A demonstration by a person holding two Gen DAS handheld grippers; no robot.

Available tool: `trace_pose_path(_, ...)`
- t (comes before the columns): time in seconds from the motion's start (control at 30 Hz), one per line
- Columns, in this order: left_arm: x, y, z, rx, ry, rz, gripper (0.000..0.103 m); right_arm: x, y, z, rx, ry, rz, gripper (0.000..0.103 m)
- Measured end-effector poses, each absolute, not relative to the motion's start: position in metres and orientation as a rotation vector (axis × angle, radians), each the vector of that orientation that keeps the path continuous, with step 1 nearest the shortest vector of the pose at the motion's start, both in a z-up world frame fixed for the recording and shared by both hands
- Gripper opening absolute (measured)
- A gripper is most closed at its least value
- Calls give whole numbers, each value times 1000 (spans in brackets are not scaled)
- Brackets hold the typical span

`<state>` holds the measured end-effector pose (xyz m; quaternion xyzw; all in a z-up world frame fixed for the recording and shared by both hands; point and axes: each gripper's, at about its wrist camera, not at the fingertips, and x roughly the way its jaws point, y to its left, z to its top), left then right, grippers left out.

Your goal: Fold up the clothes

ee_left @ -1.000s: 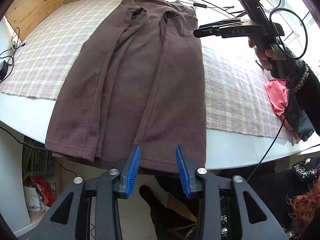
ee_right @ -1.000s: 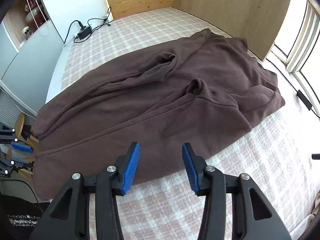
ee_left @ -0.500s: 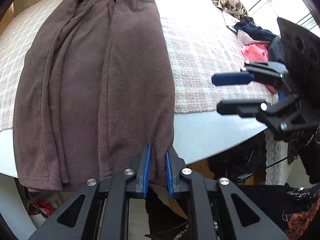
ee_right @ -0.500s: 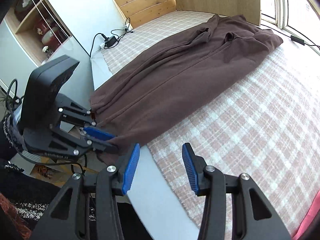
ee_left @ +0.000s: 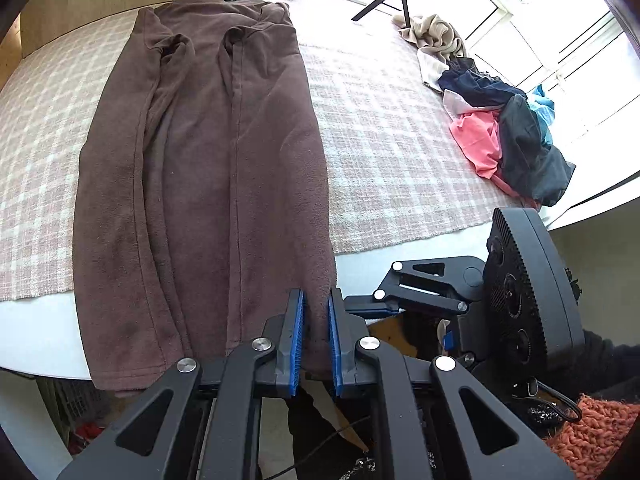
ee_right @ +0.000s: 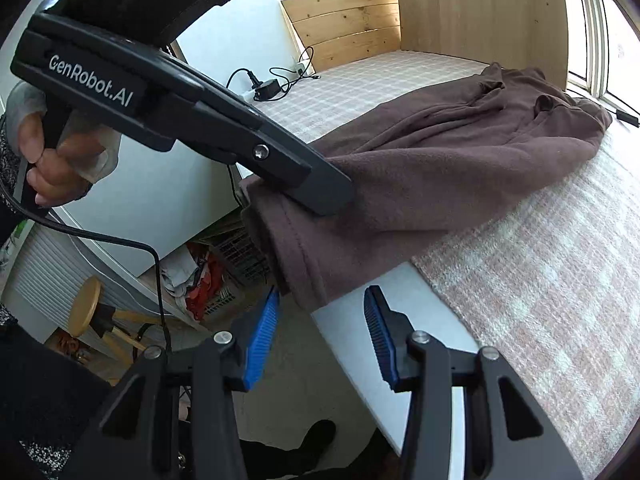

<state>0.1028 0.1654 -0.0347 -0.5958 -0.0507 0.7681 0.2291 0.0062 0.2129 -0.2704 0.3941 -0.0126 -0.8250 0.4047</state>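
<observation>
A long brown fleece garment (ee_left: 208, 184) lies lengthwise on the pink-and-white checked cloth (ee_left: 384, 140) that covers the white round desk (ee_left: 36, 332). Both its long sides are turned in toward the middle, and its hem hangs over the near rim. The left gripper (ee_left: 316, 344) has its blue-padded fingers nearly closed on the hem's right-hand corner, with fleece pinched between the pads. Just beside that corner, the right gripper (ee_right: 320, 328) is level with the desk rim. Its fingers are spread wide and hold nothing, and the hanging hem edge sits just ahead of them. Far right on the desk lies a heap of mixed clothes in pink, navy and grey (ee_left: 508, 136).

The step in hand looks like taking hold of the hem for a lengthwise fold. The right gripper would probably need its own bite on the hem, apart from the left one. Both ends could then lift level and carry the hem toward the collar without the turned-in sides slipping open.
</observation>
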Motion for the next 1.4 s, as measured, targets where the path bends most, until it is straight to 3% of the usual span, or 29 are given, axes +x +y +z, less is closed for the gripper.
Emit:
trace_pose_path(0.03, 99, 173, -37, -1631, -142, 2103, 11, 6, 213, -269, 988, -67, -2073, 8)
trace_pose_path(0.17, 99, 186, -51, -1627, -184, 1989, 9, 24, 216, -267, 995, -129, -1944, 7)
trace_pose_path(0.23, 109, 191, -69, -1659, -125, 1917, 18, 40, 231, -268, 1064, -95, -1938, 8)
trace_pose_path(0.4, 131, 197, -77, -1660, -43, 1935, 19, 43, 292, -258, 1213, -109, -2062, 8)
trace_pose_path(0.53, 120, 181, -51, -1507, -53, 2129, 23, -2, 319, -233, 1183, -144, -2217, 9)
trace_pose_path(0.67, 114, 177, -99, -1662, 157, 2204, 22, -61, 316, -221, 1225, -123, -2300, 9)
trace_pose_path(0.87, 120, 164, -101, -1600, -28, 2287, 22, -163, 322, -214, 1299, -47, -2412, 9)
trace_pose_path(1.0, 100, 181, -103, -1511, -42, 2346, 22, -239, 332, -216, 1369, -38, -2472, 9)
trace_pose_path(1.23, 38, 219, -168, -1602, 38, 2311, 23, -329, 349, -246, 1527, -131, -2243, 9)
trace_pose_path(1.3, 23, 224, -178, -1597, 45, 2322, 23, -337, 366, -229, 1475, -85, -2314, 11)
trace_pose_path(1.37, 5, 233, -190, -1600, 66, 2316, 23, -352, 388, -216, 1452, -109, -2374, 34)
trace_pose_path(1.4, -4, 238, -198, -1606, 86, 2307, 23, -361, 395, -214, 1455, -129, -2378, 37)
